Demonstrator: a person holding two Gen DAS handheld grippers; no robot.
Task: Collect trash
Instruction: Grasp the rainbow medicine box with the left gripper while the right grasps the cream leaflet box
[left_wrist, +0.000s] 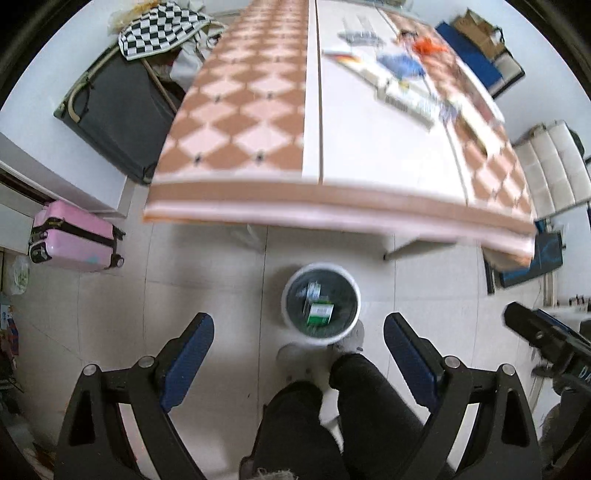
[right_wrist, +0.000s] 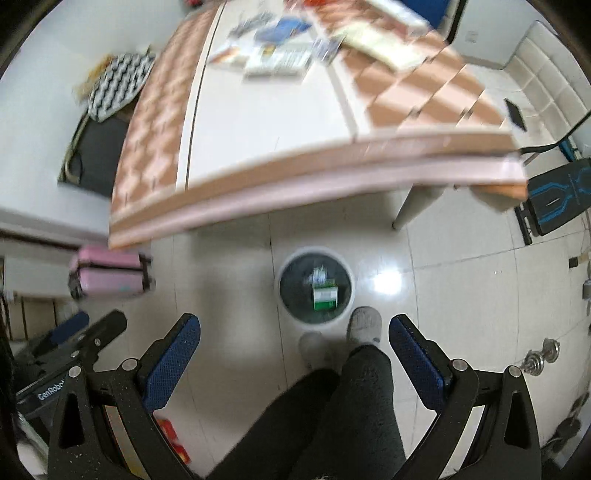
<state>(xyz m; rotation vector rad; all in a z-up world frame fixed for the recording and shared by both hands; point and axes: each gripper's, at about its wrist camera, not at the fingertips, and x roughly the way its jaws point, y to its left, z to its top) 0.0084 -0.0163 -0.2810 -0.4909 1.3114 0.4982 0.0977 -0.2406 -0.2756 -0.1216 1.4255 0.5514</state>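
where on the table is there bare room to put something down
The near white strip of the table is bare, bordered by the checkered cloth on the left and the table's front edge. It is crowded at the far right end, where the papers and wrappers lie. Both tongs, left and right, are open and empty.
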